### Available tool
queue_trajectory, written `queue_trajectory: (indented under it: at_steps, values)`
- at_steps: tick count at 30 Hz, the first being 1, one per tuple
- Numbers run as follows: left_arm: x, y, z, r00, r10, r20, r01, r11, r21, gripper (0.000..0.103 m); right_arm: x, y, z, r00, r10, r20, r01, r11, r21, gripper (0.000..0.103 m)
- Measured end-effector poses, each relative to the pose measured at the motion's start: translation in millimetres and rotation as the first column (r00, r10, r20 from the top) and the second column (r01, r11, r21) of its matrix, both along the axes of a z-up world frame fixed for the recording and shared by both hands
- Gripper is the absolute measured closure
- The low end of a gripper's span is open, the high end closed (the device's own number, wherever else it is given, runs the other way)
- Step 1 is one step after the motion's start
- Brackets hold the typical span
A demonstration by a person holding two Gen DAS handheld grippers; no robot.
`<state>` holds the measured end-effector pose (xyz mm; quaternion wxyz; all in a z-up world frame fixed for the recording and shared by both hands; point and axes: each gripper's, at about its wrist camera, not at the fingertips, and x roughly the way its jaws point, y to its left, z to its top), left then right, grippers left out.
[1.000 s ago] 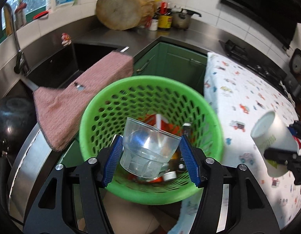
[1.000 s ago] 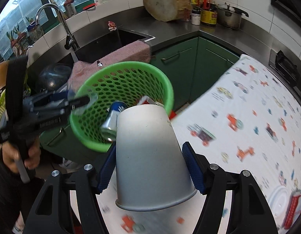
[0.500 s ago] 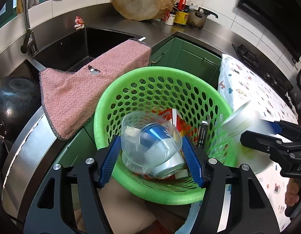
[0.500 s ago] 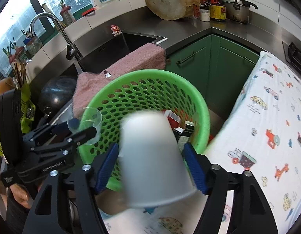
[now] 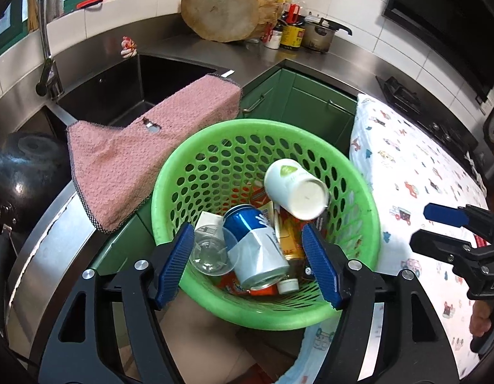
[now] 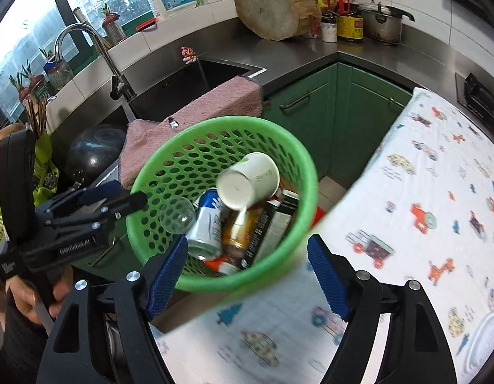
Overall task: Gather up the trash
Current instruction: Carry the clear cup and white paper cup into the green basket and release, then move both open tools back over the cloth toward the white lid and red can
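Note:
A green perforated basket (image 5: pixel 170 172) holds trash: a blue and white can (image 5: pixel 256 246), cartons and a small bottle. A clear plastic cup (image 5: pixel 210 249) lies inside by the can, free of my left gripper (image 5: pixel 247 233), whose jaws are opening above the basket's near rim. A white paper cup (image 5: pixel 294 188) tumbles bottom-up inside the basket. In the right wrist view that paper cup (image 6: pixel 247 179) is well beyond my right gripper (image 6: pixel 247 240), whose jaws are opening with nothing pressed between them, over the basket (image 6: pixel 298 160) rim. The left gripper (image 6: pixel 131 196) shows at the left.
A pink towel (image 5: pixel 144 150) hangs over the sink edge (image 5: pixel 183 67) behind the basket. A black pot (image 5: pixel 19 172) sits at the left. The table with a cartoon-print cloth (image 6: pixel 422 208) is at the right, green cabinets (image 6: pixel 310 108) behind. A hand (image 6: pixel 29 300) holds the left gripper.
Both cups left the jaws and dropped into the basket: the clear cup from the left gripper, the paper cup from the right. Both pairs of jaws widened.

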<state>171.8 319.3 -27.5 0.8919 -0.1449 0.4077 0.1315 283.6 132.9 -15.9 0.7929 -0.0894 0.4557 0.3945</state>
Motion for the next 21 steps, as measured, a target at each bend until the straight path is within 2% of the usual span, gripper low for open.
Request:
queue_trajectory:
  at_steps: [9,21]
  values:
    - [0.2,-36.9,19.4,0.998,-0.054,0.023,0.053,0.998,0.019,0.032,-8.1,-58.4,7.4,0.998,-0.047,0.035,0.047,0.999,-0.023,0.025]
    - [10.8,-109.1,38.2,0.986,-0.158,0.044,0.156,0.987,0.043,0.027,-17.5,-142.9,20.6,0.986,-0.143,0.082,0.146,0.988,-0.041,0.022]
